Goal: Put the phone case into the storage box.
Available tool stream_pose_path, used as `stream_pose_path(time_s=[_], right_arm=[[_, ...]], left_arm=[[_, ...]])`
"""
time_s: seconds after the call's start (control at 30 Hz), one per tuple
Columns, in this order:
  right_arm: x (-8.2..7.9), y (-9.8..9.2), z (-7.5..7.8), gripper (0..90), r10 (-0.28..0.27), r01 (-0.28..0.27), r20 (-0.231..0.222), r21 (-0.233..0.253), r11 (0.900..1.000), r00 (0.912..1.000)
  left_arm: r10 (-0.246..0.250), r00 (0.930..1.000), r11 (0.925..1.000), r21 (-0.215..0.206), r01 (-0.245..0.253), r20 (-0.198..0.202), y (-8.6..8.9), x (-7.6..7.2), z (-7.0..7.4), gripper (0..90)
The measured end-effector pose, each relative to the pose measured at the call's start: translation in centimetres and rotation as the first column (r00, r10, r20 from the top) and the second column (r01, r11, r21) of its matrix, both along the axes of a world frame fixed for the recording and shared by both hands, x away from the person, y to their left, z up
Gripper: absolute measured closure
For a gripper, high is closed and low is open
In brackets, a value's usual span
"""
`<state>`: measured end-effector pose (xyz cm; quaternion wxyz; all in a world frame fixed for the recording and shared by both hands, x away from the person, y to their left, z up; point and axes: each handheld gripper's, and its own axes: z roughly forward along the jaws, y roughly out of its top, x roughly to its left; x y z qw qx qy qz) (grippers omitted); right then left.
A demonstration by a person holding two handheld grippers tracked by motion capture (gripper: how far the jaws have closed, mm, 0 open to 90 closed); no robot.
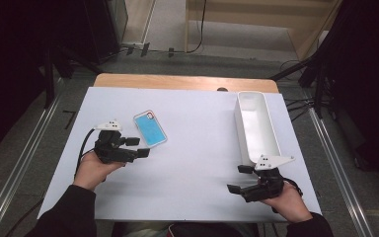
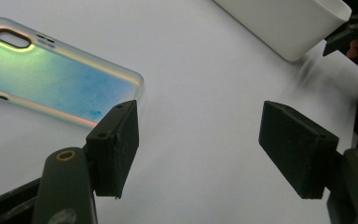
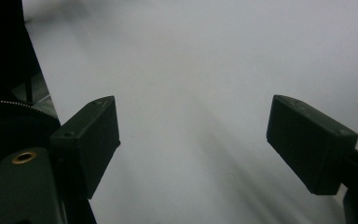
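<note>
Blue phone case (image 1: 150, 128) laid flat on worktop (image 1: 192, 182); judged light, flexible, best pinched by edge. Left hand-held gripper (image 1: 137, 146) and right hand-held gripper (image 1: 238, 178) held wide open, empty.

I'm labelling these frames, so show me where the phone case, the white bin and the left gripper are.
phone case (image 1: 150, 128): high view, middle of its blue back.
white bin (image 1: 256, 126): high view, bare inside floor.
left gripper (image 1: 137, 146): high view, midway between its open fingers.
</note>
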<state>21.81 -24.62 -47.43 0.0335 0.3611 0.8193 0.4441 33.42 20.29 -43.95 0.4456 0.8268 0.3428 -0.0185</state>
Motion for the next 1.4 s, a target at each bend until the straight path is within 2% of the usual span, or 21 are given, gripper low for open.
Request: stream_pose_path(time_s=[0.1,0.33,0.57,0.7,0.93,1.1,1.13,1.4], right_arm=[[0.0,0.0,0.0,15.8,-0.001,0.001,-0.001,0.0,1.0,1.0],[0.0,0.0,0.0,15.8,0.002,-0.002,-0.005,-0.002,1.0,1.0],[-0.1,0.1,0.0,15.8,0.003,-0.003,-0.004,0.0,1.0,1.0],[-0.1,0.1,0.0,15.8,0.007,-0.007,-0.002,-0.004,1.0,1.0],[-0.1,0.1,0.0,15.8,0.007,-0.007,-0.001,-0.007,1.0,1.0],[-0.1,0.1,0.0,15.8,0.009,-0.009,-0.002,-0.007,1.0,1.0],[-0.1,0.1,0.0,15.8,0.009,-0.009,-0.001,-0.007,1.0,1.0],[-0.1,0.1,0.0,15.8,0.01,-0.01,-0.003,-0.007,1.0,0.9999]], left_arm=[[-0.004,0.9999,1.0,-0.009,0.004,-0.01,-0.1,0.3,0.1,28.3],[-0.011,0.9999,0.9999,0.005,0.011,-0.008,-0.6,1.4,0.5,28.3],[-0.014,0.9999,0.9998,0.012,0.014,0.008,-0.9,2.5,0.5,28.3],[-0.011,0.9998,0.9994,0.033,0.011,0.015,-1.2,3.1,0.5,28.3],[-0.005,0.9999,0.9994,0.033,0.004,0.012,-1.7,4.2,0.6,28.3],[0.005,0.9997,0.9995,0.031,-0.006,0.026,-2.0,4.8,0.8,28.3],[0.007,0.9994,0.9991,0.041,-0.009,0.035,-2.3,4.9,0.9,28.3],[0.011,0.9989,0.9996,0.025,-0.012,0.046,-2.7,5.6,0.9,28.4]])
